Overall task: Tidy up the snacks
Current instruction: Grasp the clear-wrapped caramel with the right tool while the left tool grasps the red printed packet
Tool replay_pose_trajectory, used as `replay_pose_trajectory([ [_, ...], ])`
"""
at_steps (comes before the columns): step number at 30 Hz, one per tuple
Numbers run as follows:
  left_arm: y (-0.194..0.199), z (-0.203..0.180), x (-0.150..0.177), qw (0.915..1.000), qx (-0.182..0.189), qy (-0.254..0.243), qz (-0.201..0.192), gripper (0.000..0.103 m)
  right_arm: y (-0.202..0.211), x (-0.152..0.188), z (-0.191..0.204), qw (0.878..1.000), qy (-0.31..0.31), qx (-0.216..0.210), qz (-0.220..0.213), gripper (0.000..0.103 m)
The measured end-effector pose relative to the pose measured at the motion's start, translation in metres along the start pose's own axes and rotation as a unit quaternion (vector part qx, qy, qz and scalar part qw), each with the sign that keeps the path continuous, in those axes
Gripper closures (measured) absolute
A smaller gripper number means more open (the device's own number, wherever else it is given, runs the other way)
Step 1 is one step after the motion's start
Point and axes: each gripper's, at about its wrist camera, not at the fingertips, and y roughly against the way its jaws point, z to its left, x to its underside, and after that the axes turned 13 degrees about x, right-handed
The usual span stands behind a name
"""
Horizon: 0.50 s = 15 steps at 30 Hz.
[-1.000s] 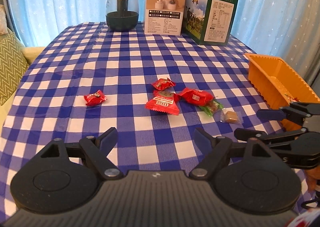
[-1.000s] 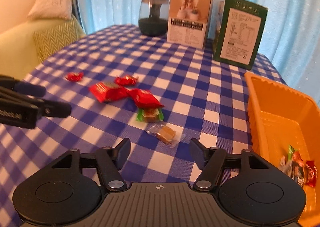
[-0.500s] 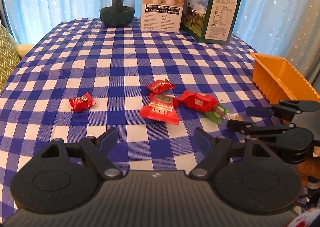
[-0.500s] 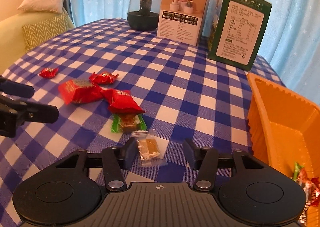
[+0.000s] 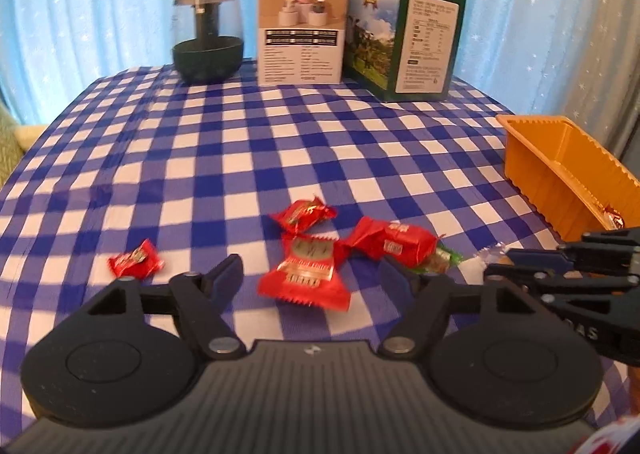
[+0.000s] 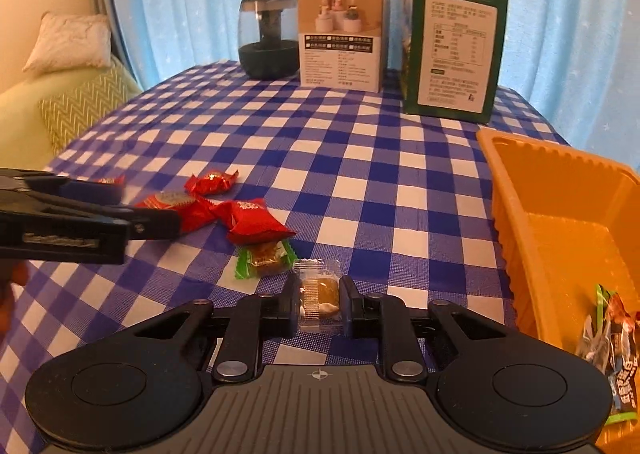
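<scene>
Since a second ago your right gripper (image 6: pixel 320 304) has clamped the clear-wrapped candy (image 6: pixel 319 292), low on the checked tablecloth (image 6: pixel 360 189) beside the green-wrapped candy (image 6: pixel 264 256). Lift straight first, then swing right over the orange bin (image 6: pixel 504 213) rim; that path's open. Left gripper (image 5: pixel 310 274), jaws closing around the flat red packet (image 5: pixel 306 274), not gripping yet, crowds your left; keep apart

My right tongs (image 6: pixel 320 304) pinch a clear-wrapped brown candy (image 6: pixel 319 290); red snacks (image 5: pixel 306 274) lie clustered on the surface, others in the orange tray (image 6: pixel 560 213).
</scene>
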Motion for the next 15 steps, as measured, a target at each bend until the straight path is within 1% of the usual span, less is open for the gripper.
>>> replay_pose_trajectory([
  [3, -0.011, 0.002, -0.004, 0.9999, 0.006, -0.006, 0.009, 0.043, 0.001, 0.003, -0.002, 1.000, -0.004, 0.003, 0.005, 0.082],
  [4, -0.014, 0.004, -0.006, 0.9999, 0.006, -0.006, 0.013, 0.047, 0.001, 0.003, -0.002, 1.000, -0.005, 0.004, 0.006, 0.082],
  [5, -0.017, 0.006, -0.006, 0.9998, 0.005, -0.007, 0.018, 0.056, 0.001, 0.004, -0.002, 1.000, -0.005, 0.004, 0.008, 0.082],
  [7, -0.022, 0.009, -0.007, 0.9996, 0.006, -0.007, 0.027, 0.065, 0.001, 0.004, -0.001, 1.000, -0.006, 0.004, 0.009, 0.082],
  [12, -0.024, 0.012, 0.000, 0.9985, 0.007, -0.004, 0.055, 0.071, 0.002, 0.004, 0.000, 1.000, -0.006, 0.004, 0.009, 0.082],
  [15, -0.019, 0.007, 0.005, 0.9981, 0.001, -0.010, 0.061, 0.075, 0.004, 0.005, 0.000, 1.000, -0.009, 0.004, 0.009, 0.082],
])
